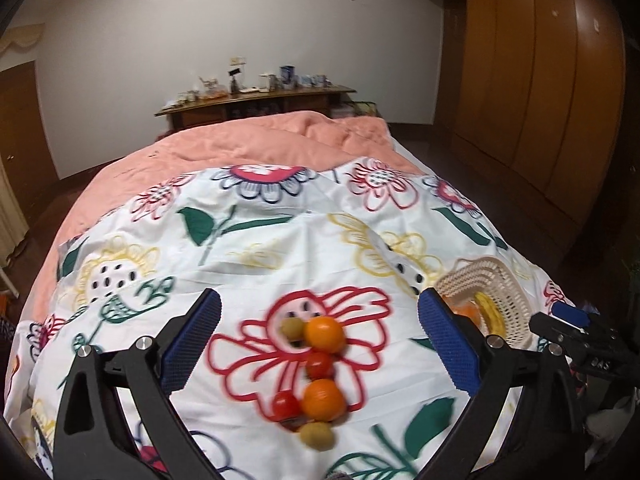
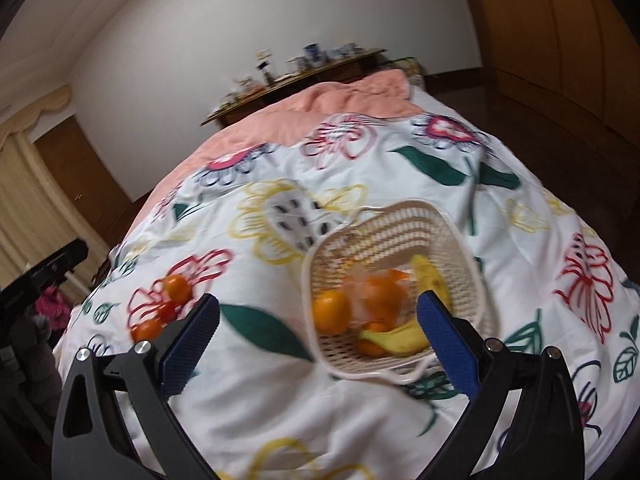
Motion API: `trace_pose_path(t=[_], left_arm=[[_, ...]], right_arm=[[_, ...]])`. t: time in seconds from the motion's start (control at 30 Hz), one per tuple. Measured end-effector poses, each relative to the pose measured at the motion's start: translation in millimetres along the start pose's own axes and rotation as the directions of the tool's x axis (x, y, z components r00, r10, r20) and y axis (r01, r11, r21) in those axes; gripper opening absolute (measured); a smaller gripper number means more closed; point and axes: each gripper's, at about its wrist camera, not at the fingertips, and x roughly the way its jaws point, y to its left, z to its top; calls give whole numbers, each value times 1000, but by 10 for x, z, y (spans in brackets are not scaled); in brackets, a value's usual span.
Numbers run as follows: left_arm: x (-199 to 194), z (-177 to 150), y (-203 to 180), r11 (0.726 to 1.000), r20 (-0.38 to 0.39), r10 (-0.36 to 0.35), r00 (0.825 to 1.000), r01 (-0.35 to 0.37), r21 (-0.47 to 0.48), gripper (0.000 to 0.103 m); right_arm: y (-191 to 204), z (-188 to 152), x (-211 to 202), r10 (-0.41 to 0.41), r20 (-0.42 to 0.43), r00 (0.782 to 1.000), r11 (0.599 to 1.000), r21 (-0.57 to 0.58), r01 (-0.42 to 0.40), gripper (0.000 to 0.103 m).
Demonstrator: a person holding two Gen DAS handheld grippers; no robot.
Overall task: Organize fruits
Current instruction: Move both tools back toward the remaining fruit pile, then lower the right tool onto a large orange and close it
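Observation:
Several loose fruits lie in a row on the flowered bedspread (image 1: 280,248): two oranges (image 1: 324,334) (image 1: 323,399), two red tomatoes (image 1: 319,364) (image 1: 286,406) and two greenish-brown kiwis (image 1: 293,328) (image 1: 317,435). My left gripper (image 1: 319,300) hovers above them, open, nothing between its blue pads. The white woven basket (image 2: 384,212) holds an orange (image 2: 332,312), bananas (image 2: 430,276) and a clear bag of oranges (image 2: 380,292). My right gripper (image 2: 317,300) hangs open over the basket's near side, empty. The same basket (image 1: 500,284) shows at the right of the left wrist view.
A pink quilt (image 1: 248,140) covers the far half of the bed. Behind it stands a wooden dresser (image 1: 256,100) crowded with small items. Wooden wardrobe doors (image 1: 540,80) line the right wall. Beige curtains (image 2: 24,200) hang at the left.

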Motion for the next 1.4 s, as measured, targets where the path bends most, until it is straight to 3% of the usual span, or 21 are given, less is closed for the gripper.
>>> trace_pose_path(t=[0.33,0.6,0.67,1.0,1.4], left_arm=[[-114,-298,462,997,-18,63,998,-64,-46,100],[-39,-489,651,993,-51,89,995,-92,-74,100],[-25,-513,671,993,-55,87,995,-92,-80,100],[17,-621,673,992,-65,93,994,-98,-74,100],[49,-699,849,988,-76,91,993,-100,-121,100]], right_arm=[[863,-278,116,112,-107,988,973,-190,-131,98],[1335,-639,255,97,-202,975,920,-355,-165,98],[1398,-715,301,92,-238,967,908,-379,-179,98],[1539,-878,373,-27,-226,974,858,-505,-93,98],[1639,-782,372,1,-265,964,856,-498,-138,98]])
